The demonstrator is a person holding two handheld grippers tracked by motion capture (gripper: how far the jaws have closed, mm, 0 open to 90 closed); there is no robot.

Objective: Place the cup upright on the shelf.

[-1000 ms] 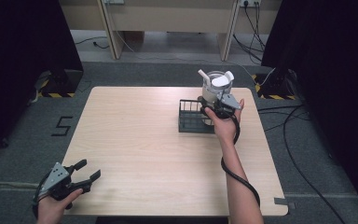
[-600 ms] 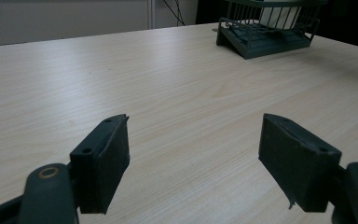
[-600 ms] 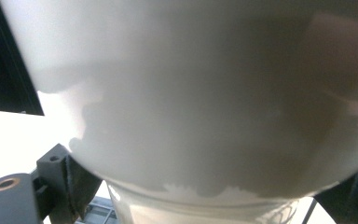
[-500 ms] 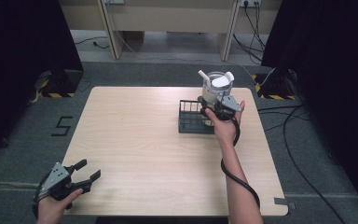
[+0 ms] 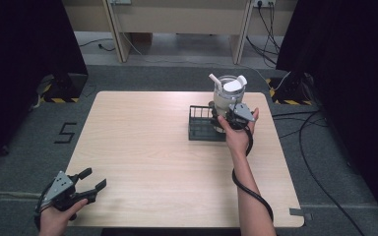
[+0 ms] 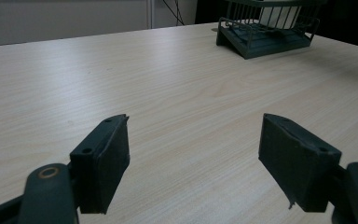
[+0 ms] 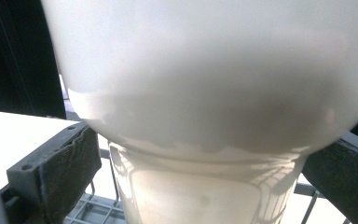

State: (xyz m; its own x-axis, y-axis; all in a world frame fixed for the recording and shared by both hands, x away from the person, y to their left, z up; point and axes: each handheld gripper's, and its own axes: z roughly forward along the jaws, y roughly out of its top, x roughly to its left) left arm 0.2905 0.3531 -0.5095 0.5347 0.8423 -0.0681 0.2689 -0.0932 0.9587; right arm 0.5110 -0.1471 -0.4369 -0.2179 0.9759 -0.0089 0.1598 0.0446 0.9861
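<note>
The white blender jug (image 5: 227, 96) stands in the dark wire rack (image 5: 200, 124) at the far right of the tabletop (image 5: 142, 147), its narrow base down among the wires, so the placing looks done. As far as the pictures tell, what is left is to draw the hand back clear of the jug without knocking it.

The right gripper (image 5: 226, 117) sits at the jug's near side. Its jaws have just been opening and now stand wide; in the right gripper view the fingers (image 7: 70, 170) flank the jug's base with a gap showing on the left side, so they no longer press on it.

The left gripper (image 5: 92, 183) rests at the near left corner of the tabletop, well apart from the rack. Its fingers (image 6: 103, 161) are spread wide with nothing between them.
</note>
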